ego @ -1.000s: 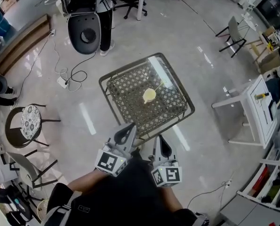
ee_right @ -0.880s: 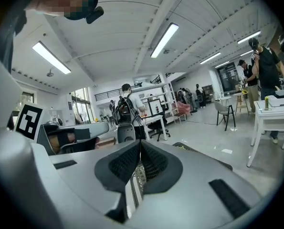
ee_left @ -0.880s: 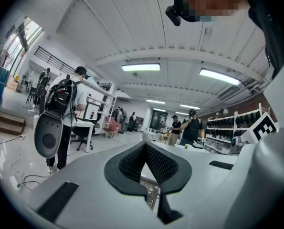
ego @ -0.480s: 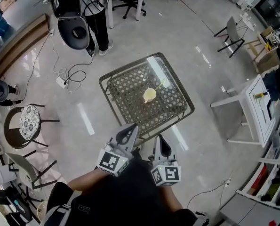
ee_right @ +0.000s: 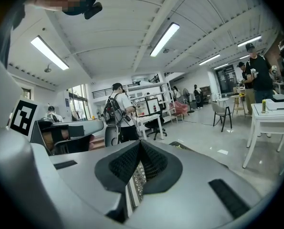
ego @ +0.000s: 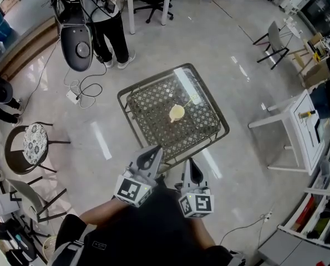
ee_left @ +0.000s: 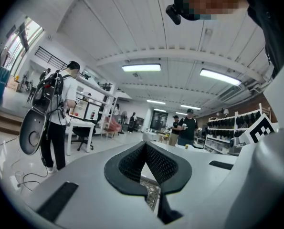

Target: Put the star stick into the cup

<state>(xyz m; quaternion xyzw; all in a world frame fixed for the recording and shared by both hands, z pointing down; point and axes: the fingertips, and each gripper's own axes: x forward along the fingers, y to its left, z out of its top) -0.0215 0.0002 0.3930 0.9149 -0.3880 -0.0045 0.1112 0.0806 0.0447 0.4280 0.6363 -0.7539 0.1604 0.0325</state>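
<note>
While both grippers are hovering by the near edge of the table (ego: 145, 121), neither is holding anything. The left gripper (ego: 151, 153) is keeping its jaws pressed together at the tips with nothing between them, and the right gripper (ego: 190, 164) is doing likewise. The cup (ego: 176, 113) is standing near the middle of the mesh top, well apart from both grippers. A thin pale line, judged to be the star stick (ego: 190, 99), is running from the cup toward the far right. Whether it is lying on the mesh beside the cup or leaning in it cannot be told at this size.

Risks, as judged:
- A gripper arriving with its jaws clenched is likely to be pushing the stick along the mesh rather than taking it.
- The stick is looking very slender, so it is risking slipping out of a loose grip or catching in the mesh openings.
- The cup is appearing small and light, so a nudge from a jaw or from the stick against its rim is liable to be tipping it.
- The free gripper is not bracing the cup.
</note>
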